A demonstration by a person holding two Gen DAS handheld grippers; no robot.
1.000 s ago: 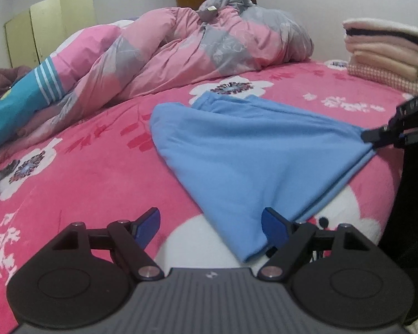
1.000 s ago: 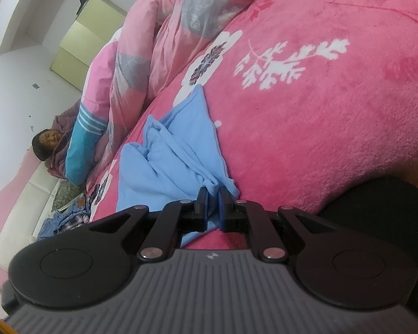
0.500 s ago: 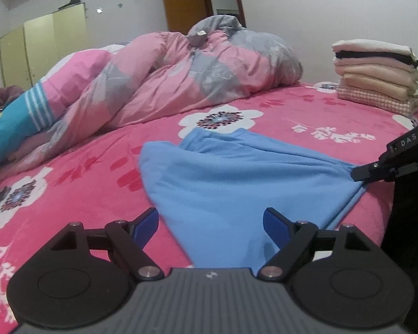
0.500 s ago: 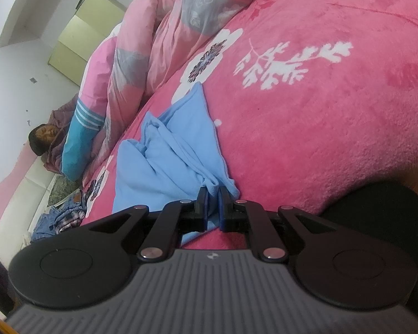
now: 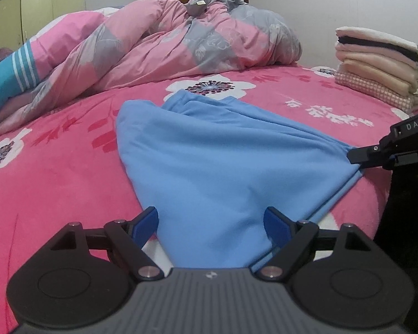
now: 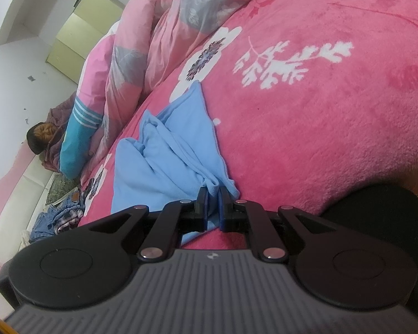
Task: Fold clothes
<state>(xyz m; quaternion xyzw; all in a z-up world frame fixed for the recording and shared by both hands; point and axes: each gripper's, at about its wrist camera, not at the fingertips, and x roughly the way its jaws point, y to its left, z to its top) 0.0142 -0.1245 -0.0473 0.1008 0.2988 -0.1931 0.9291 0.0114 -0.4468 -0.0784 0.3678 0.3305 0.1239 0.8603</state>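
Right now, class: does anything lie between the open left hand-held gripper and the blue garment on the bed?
Nothing visible does. The blue garment already lies between the open fingers of the left hand-held gripper, untouched; the right hand-held gripper is shut on a corner.

The blue cloth point(image 5: 225, 167) looked soft, smooth and matt. The pink blanket point(image 6: 334, 128) was plush and fuzzy. The quilt point(image 5: 164, 44) was thin, crumpled fabric. The gripper point(image 5: 210, 226) bodies were matt black plastic.
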